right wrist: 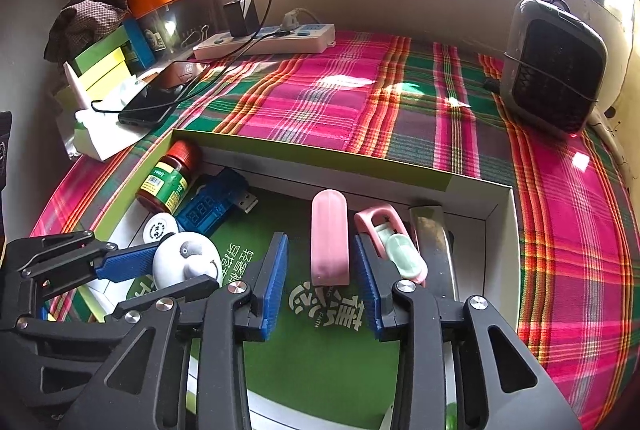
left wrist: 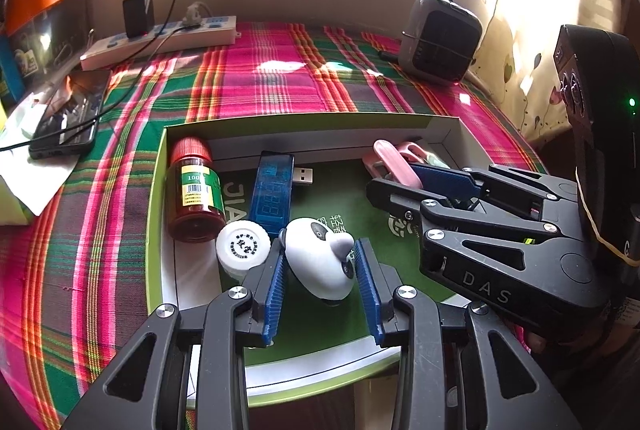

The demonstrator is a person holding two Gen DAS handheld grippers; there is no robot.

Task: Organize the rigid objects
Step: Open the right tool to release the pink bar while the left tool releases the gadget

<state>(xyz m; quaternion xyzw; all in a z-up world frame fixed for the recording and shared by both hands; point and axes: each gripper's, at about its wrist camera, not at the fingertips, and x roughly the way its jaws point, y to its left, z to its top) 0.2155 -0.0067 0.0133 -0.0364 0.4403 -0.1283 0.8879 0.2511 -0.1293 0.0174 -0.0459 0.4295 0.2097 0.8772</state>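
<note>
**Both grippers over the green-lined box: left around panda figure, right around pink case**

Left gripper (left wrist: 320,286): jaws spread, blue pads either side of a white panda-like figure (left wrist: 320,262) that sits on the green floor of the box (left wrist: 296,123). The left pad looks to touch the figure's flank; a narrow gap shows at the right pad, so I cannot tell whether it is truly gripped. The figure's base is hidden behind the jaws.

Right gripper (right wrist: 320,284): jaws spread, straddling the near end of a pink oblong case (right wrist: 330,238) lying flat on the box floor. Gaps show on both sides; no contact seen. Its near end is partly cut off by the finger mounts.

Beside the figure, in the left wrist view: a white round-capped jar (left wrist: 242,244), touching or nearly touching the left pad; cap print too small to read. Behind it, a brown bottle with red cap (left wrist: 194,193) lying on its side in the box's far left corner, and a blue USB meter (left wrist: 272,191) with plug pointing right.

Right of the pink case, in the right wrist view: a pink frame-like item (right wrist: 380,220) with a pale green piece (right wrist: 406,256) over it, partly hidden by the right finger; kind not clear. Next, a metallic strip (right wrist: 434,238) along the box's right wall, its lower end cut off.

Beyond the box, on the plaid cloth (right wrist: 320,97): a phone (right wrist: 160,97) with cable, a power strip (right wrist: 266,39), and a small grey heater (right wrist: 554,65). Window overexposed.
</note>
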